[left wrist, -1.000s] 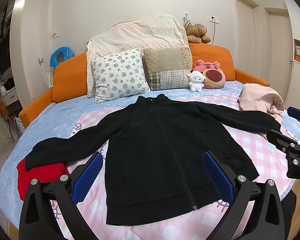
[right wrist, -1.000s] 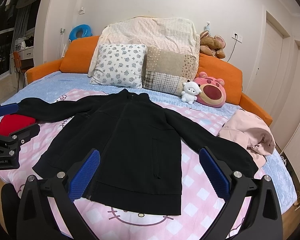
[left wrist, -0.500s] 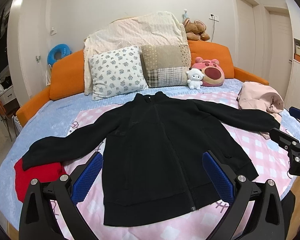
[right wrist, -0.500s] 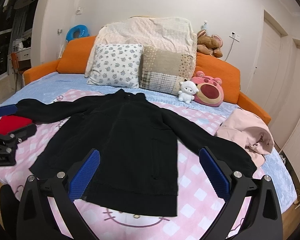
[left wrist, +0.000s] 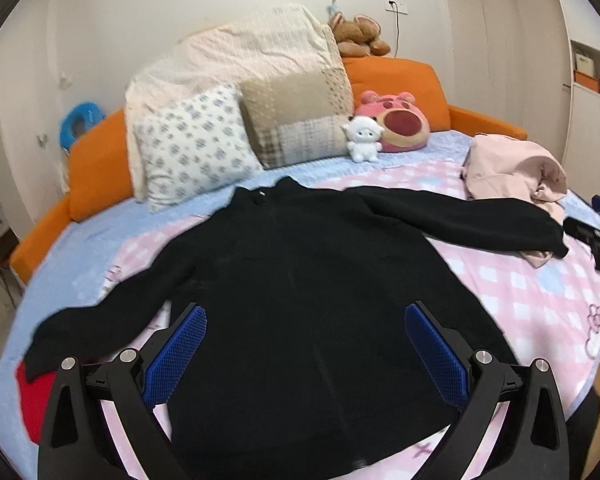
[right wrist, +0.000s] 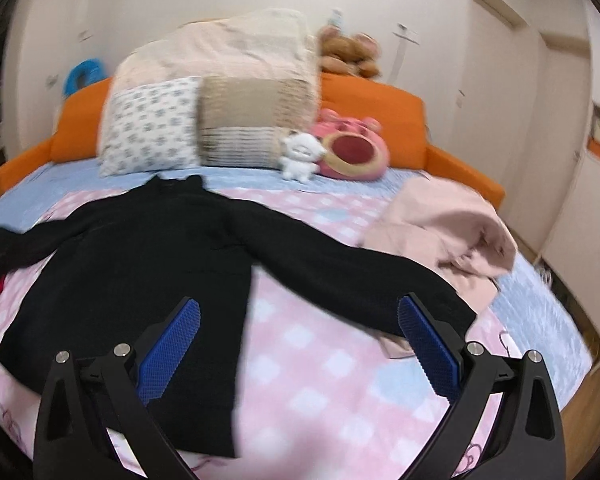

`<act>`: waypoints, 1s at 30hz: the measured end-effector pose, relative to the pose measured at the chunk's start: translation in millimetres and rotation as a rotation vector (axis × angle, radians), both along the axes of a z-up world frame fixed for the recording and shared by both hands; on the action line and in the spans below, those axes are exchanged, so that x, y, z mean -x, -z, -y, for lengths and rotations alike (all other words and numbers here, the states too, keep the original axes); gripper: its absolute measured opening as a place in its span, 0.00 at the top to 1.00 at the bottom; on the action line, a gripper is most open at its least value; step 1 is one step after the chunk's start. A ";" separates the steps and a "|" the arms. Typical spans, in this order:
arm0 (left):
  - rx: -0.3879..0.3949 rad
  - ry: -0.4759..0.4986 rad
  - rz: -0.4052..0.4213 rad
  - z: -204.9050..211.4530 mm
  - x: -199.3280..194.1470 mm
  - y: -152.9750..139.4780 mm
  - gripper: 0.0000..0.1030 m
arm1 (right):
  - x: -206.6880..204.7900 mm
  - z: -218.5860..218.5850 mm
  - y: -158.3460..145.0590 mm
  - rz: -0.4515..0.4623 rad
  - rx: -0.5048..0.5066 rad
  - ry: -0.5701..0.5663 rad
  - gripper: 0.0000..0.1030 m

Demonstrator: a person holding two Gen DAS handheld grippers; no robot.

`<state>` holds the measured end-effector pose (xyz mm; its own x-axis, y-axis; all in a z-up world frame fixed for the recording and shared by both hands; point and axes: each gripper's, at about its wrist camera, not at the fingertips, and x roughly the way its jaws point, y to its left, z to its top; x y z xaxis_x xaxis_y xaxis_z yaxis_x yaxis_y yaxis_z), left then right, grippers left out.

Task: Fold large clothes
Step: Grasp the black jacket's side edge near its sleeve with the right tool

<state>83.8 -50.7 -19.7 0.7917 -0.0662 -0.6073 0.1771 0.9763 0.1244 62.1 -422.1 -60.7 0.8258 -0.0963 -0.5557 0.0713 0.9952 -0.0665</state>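
Note:
A large black jacket (left wrist: 308, 300) lies flat on the pink checked bedspread (left wrist: 532, 292), collar toward the pillows, both sleeves spread out. It also shows in the right wrist view (right wrist: 140, 272), blurred. My left gripper (left wrist: 304, 352) is open and empty, above the jacket's lower body. My right gripper (right wrist: 298, 340) is open and empty, above the bedspread between the jacket's body and its right sleeve (right wrist: 360, 284). The right gripper also shows at the right edge of the left wrist view (left wrist: 598, 240), near the sleeve's cuff.
A crumpled pink garment (left wrist: 516, 168) lies at the right of the bed, a red one (left wrist: 36, 396) under the left cuff. Pillows (left wrist: 196, 144) and plush toys (left wrist: 396, 124) line the orange headboard (left wrist: 96, 168). The bed's front edge is just below my grippers.
Both grippers have moved forward and lower over the bed. The right one has swung right, toward the right sleeve. Both stay open; the jacket has not moved.

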 end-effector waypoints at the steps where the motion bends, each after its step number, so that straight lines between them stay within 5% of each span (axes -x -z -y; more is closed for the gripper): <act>1: 0.007 0.002 -0.009 4.7 -3.4 2.5 0.02 | -4.6 15.3 2.7 -0.003 -0.014 0.017 0.05; 9: -0.024 -0.006 -0.093 40.4 -21.1 41.8 0.02 | -56.1 202.4 48.2 -0.135 -0.275 0.184 0.15; 15: 0.003 -0.017 -0.127 49.4 -34.9 56.9 0.02 | -69.0 285.1 92.1 -0.232 -0.541 0.227 0.19; 20: 0.075 -0.036 -0.148 56.4 -47.3 66.7 0.02 | -80.1 309.6 128.2 -0.301 -0.684 0.210 0.29; 27: 0.095 -0.001 -0.211 68.4 -58.0 81.7 0.02 | -102.3 310.9 155.2 -0.369 -0.716 0.174 0.48; 30: 0.118 0.039 -0.234 73.9 -74.0 80.3 0.02 | -104.1 310.5 155.1 -0.352 -0.755 0.143 0.79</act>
